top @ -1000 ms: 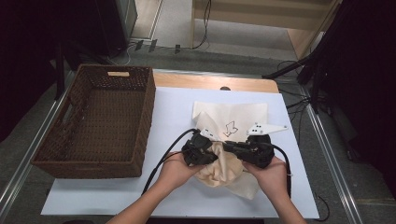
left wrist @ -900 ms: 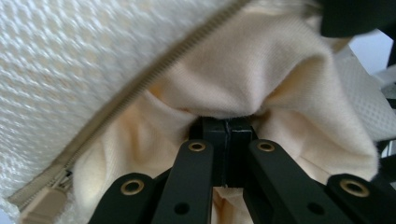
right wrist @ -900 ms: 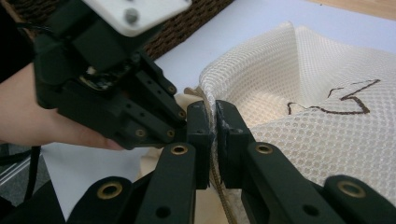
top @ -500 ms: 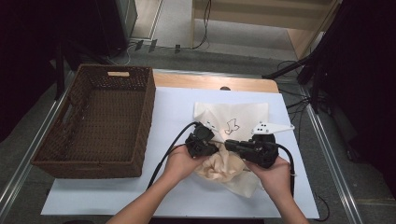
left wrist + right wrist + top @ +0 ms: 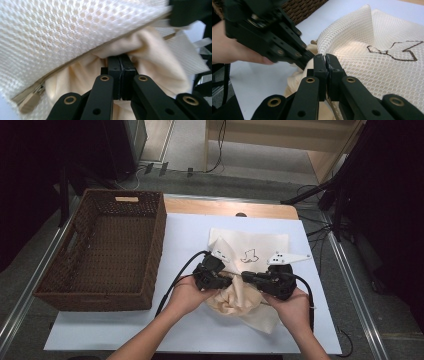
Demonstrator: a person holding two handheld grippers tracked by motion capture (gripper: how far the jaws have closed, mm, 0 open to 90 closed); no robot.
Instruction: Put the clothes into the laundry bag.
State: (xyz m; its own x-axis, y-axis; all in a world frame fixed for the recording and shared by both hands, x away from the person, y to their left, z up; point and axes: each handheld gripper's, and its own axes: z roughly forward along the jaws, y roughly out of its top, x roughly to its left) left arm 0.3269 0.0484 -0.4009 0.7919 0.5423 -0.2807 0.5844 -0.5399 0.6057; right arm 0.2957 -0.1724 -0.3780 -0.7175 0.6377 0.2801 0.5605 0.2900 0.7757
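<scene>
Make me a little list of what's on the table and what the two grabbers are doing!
table: white sheet over a wooden top
basket: brown wicker basket, left side, nothing seen inside
bag: white mesh bag with a zip and a dark outline drawing, lying right of the basket
cloth: cream cloth, bunched at the bag's open edge
left gripper: jaws shut, pinching the cream cloth
right gripper: jaws have just been closing, now shut on the mesh bag's edge
hands: both near the front edge, grippers pointing toward each other
</scene>
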